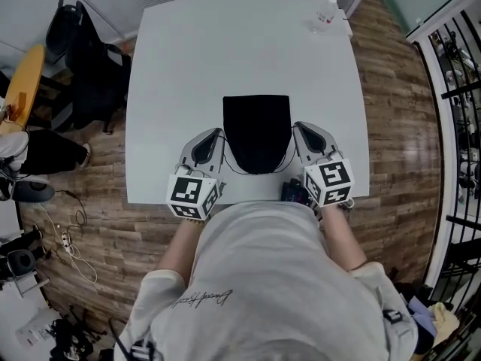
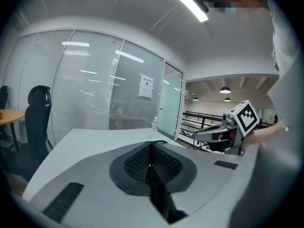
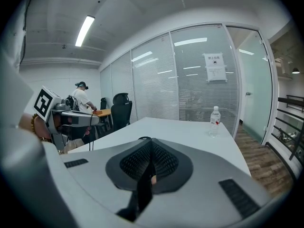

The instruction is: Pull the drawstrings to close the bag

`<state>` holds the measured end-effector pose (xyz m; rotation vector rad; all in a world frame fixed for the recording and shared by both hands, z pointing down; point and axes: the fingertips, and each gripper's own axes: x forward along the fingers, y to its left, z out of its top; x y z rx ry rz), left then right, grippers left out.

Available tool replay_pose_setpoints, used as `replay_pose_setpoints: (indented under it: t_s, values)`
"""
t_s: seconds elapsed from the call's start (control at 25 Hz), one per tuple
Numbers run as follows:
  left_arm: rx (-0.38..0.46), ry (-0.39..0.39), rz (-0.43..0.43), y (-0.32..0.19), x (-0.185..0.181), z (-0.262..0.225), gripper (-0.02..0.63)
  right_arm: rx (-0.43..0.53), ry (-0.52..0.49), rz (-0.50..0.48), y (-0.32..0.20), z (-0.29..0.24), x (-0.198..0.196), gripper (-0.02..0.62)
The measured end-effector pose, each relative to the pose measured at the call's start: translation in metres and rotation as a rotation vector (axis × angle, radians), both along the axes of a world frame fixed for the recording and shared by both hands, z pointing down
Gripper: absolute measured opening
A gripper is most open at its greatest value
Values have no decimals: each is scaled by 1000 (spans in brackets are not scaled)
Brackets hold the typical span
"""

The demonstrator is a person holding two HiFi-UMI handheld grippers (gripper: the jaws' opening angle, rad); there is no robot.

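Black bag (image 1: 257, 130) sits at the near edge of the counter (image 1: 173, 66), right between our tongs. Left tongs (image 1: 218, 134) and right tongs (image 1: 295, 126) are both clamped shut, each apparently pinching a drawstring (image 2: 160, 142). Next we'd pull the 2 apart, left and right, to cinch it.

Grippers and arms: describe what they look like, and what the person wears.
The left gripper and right gripper are matching light grey shells that taper to a point. Black mesh-textured pads line the jaws, and the shells have black slots. Each carries a white cube with black square markers at its rear. The person wears a pale short-sleeved T-shirt with dark cursive script.
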<state>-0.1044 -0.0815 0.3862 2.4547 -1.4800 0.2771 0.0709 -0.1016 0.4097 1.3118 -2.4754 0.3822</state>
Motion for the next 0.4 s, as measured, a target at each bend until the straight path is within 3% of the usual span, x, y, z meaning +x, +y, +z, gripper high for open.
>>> replay_pose_setpoints:
  t_s: [0.4]
  values:
    - [-9,0,-1,2,-6,2,12,-5,7,-8,0,2,-3,23]
